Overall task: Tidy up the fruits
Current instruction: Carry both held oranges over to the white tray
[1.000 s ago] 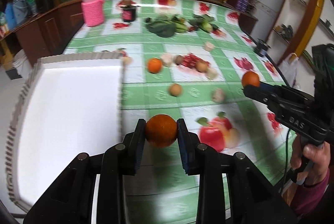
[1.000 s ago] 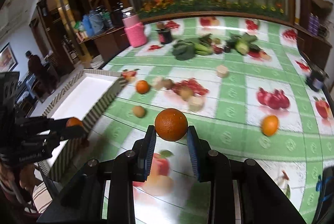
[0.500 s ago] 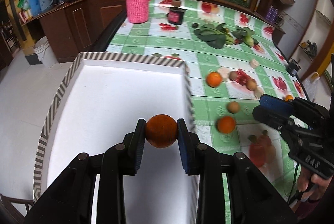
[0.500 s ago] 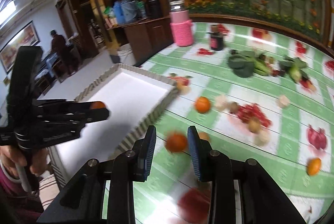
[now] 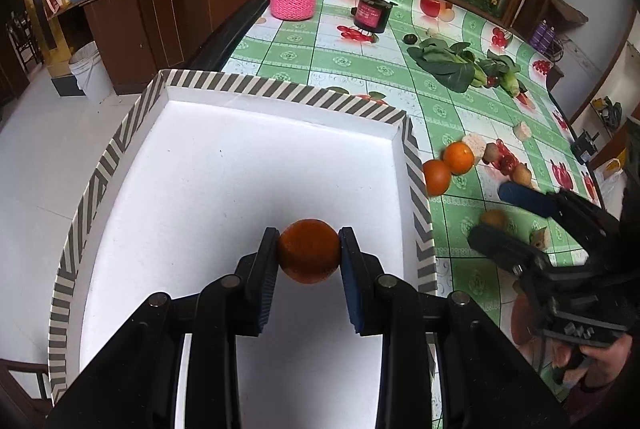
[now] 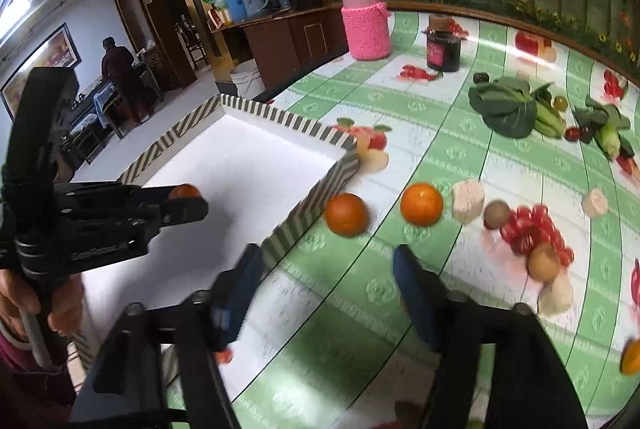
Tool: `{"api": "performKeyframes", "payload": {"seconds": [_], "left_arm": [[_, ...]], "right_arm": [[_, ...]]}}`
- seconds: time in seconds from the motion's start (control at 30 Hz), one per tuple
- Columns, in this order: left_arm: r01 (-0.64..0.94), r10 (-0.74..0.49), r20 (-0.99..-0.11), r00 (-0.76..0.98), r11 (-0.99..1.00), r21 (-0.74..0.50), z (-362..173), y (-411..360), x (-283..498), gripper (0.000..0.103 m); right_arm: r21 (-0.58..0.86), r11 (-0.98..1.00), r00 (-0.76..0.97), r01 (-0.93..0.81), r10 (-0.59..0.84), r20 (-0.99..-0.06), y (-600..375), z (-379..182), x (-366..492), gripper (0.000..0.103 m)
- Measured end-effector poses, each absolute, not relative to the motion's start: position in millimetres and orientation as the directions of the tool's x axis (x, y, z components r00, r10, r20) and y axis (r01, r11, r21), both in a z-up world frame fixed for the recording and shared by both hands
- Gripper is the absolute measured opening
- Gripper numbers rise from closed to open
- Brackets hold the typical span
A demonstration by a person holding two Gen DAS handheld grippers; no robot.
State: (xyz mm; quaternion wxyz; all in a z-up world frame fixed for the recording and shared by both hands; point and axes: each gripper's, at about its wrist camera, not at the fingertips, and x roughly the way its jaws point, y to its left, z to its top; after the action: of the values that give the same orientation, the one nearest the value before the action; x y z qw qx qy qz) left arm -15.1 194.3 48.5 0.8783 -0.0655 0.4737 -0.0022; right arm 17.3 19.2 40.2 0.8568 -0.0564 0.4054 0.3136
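Observation:
My left gripper (image 5: 308,257) is shut on an orange (image 5: 309,250) and holds it above the white tray with a striped rim (image 5: 280,93). The same gripper and orange (image 6: 184,192) show at the left in the right wrist view, over the tray (image 6: 312,213). My right gripper (image 6: 326,285) is open wide and empty above the tablecloth beside the tray; it appears at the right in the left wrist view (image 5: 496,213). Two oranges lie on the table by the tray's right side: one (image 6: 346,215) against the rim, one (image 6: 422,205) beside it.
Small brown fruits (image 6: 544,263), white cubes (image 6: 468,201) and red berries (image 6: 532,229) lie right of the oranges. Leafy greens (image 6: 508,109), a dark jar (image 6: 442,49) and a pink-sleeved bottle (image 6: 366,25) stand further back. Another orange (image 6: 632,357) is at the right edge.
My left gripper carried its orange from over the table to over the tray. My right gripper opened wide; its orange dropped and now lies against the tray's rim.

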Motion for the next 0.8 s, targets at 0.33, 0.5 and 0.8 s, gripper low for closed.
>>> {"api": "performKeyframes", "payload": {"seconds": [0.33,0.5,0.8], "left_arm": [[-0.062,-0.075,-0.815,0.574,0.989,-0.134,61.0,203.2,-18.4,0.027],[-0.063,-0.086,-0.819,0.568,0.987,-0.147,59.4,204.3,-16.9,0.027],[-0.068,-0.097,-0.825,0.557,0.984,-0.162,55.3,204.6,-13.3,0.027]], "right_arm": [[0.072,0.812,0.468,-0.579,0.404,-0.786,30.2,20.7,58.8,0.063],[-0.011,0.781,0.495,-0.624,0.385,-0.779,41.0,26.5,60.5,0.06],[-0.202,0.626,0.486,-0.753,0.323,-0.812,71.0,18.4,56.5,0.041]]}}
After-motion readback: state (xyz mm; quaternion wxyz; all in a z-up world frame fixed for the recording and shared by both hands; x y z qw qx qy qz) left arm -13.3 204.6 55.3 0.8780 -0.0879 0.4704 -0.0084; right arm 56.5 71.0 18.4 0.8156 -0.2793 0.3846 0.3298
